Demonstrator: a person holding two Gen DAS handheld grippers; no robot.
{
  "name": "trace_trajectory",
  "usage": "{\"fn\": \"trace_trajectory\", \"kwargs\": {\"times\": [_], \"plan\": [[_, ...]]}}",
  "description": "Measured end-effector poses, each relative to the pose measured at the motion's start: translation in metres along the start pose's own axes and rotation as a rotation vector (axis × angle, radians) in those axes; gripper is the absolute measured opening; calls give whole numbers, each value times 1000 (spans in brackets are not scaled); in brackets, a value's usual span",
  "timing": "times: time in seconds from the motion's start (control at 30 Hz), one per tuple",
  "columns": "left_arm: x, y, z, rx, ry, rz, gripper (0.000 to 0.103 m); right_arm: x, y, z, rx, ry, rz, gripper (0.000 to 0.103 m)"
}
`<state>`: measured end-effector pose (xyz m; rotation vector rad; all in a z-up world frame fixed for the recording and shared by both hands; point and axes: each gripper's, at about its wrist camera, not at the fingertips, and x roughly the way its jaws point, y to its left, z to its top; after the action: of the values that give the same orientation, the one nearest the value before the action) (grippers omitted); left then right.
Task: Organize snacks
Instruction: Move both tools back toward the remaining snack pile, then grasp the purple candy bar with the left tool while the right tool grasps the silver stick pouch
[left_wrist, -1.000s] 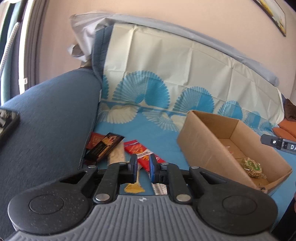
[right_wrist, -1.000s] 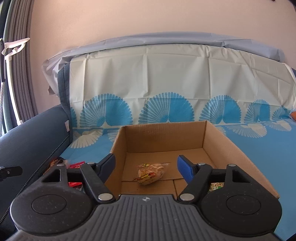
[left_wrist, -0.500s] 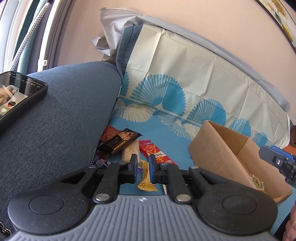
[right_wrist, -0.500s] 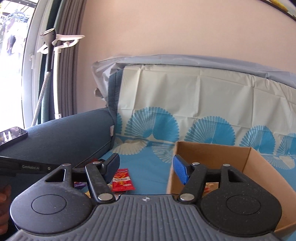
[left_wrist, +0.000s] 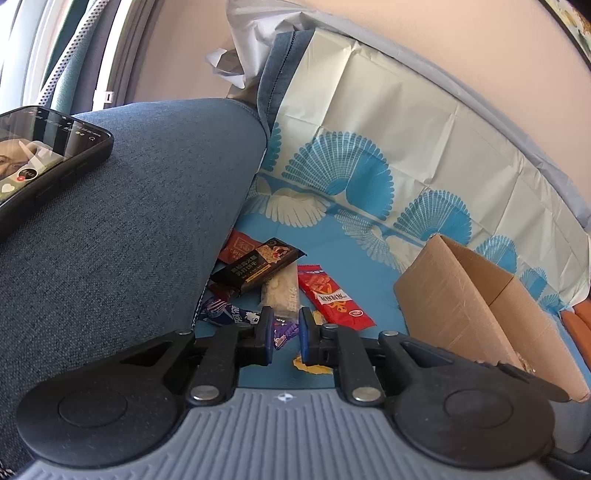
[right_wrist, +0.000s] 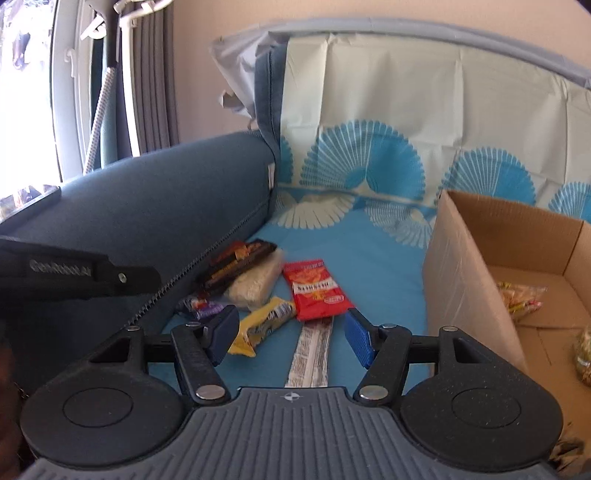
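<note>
Several wrapped snacks lie in a pile against the sofa arm: a black bar (right_wrist: 240, 260), a pale cracker pack (right_wrist: 255, 284), a red packet (right_wrist: 316, 291), a yellow packet (right_wrist: 264, 325), a purple wrapper (right_wrist: 201, 306) and a silver strip (right_wrist: 312, 354). My right gripper (right_wrist: 290, 325) hovers open just in front of the red and yellow packets, with nothing between its pads. My left gripper (left_wrist: 284, 325) is shut and empty above the purple wrapper (left_wrist: 229, 314), with the black bar (left_wrist: 258, 266) and red packet (left_wrist: 332, 299) beyond it.
An open cardboard box (right_wrist: 465, 280) stands to the right of the pile with wrapped snacks (right_wrist: 521, 299) inside. A phone (left_wrist: 40, 155) lies on the blue sofa arm (left_wrist: 129, 221) at left. A fan-patterned cloth (right_wrist: 369, 240) covers the seat and backrest.
My right gripper swung left from over the box to the snack pile, dropped lower, and its jaws narrowed a little. My left gripper rolled and edged toward the pile, and the phone came into view.
</note>
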<state>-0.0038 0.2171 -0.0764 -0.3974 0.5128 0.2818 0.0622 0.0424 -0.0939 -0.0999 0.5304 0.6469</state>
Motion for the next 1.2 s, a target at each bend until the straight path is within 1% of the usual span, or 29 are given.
{"fn": "trace_trajectory", "kwargs": {"times": [0.07,0.1,0.17,0.23,0.27,0.37,0.4,0.43,0.47,0.5,0.53,0.6,0.63,0.7,0.73,0.77,0.87,0.9,0.93,1.0,1.07,1.13,1.2], "plan": [[6,-3,0,10,10,15,18,20,-2,-4,-13,98,18,64],[9,-4,-1,14,12,21,21,25,-3,-6,-10,105,8,64],[16,-6,0,19,15,36,22,35,-10,-8,10,115,-15,65],[23,-6,1,17,13,56,31,47,-17,-8,51,159,7,65],[26,-7,2,14,8,63,32,53,-19,-8,58,175,24,66],[42,-11,6,14,23,93,40,66,-16,-9,25,207,24,66],[50,-14,7,15,37,113,45,70,-15,-9,25,215,18,66],[56,-16,8,16,52,129,53,74,-15,-9,31,225,18,66],[63,-19,9,18,64,140,58,78,-16,-9,39,235,20,66],[70,-23,9,19,75,152,67,81,-17,-9,41,248,19,66],[76,-26,9,21,82,168,73,84,-16,-10,35,262,15,66],[86,-33,9,24,92,218,76,88,-17,-13,23,289,9,64],[90,-34,8,21,96,242,77,89,-17,-15,21,291,8,63],[98,-34,7,5,111,278,77,87,-16,-16,0,277,9,55],[101,-33,7,-2,119,289,76,86,-16,-16,-5,272,14,44],[104,-32,7,-6,129,296,76,85,-17,-16,-4,269,19,38],[113,-31,7,-13,176,323,74,82,-21,-16,18,270,23,34],[118,-29,8,-15,207,326,65,81,-22,-16,19,269,24,33],[121,-27,7,-16,231,340,41,80,-23,-16,17,270,25,33],[121,-21,6,-18,268,366,20,77,-23,-16,13,269,26,32],[113,-16,5,-22,271,352,14,73,-23,-16,9,268,29,31],[99,-13,3,-2,282,318,13,70,-22,-16,4,271,33,30],[87,-12,0,18,316,266,13,64,-21,-17,-1,275,40,29]]}}
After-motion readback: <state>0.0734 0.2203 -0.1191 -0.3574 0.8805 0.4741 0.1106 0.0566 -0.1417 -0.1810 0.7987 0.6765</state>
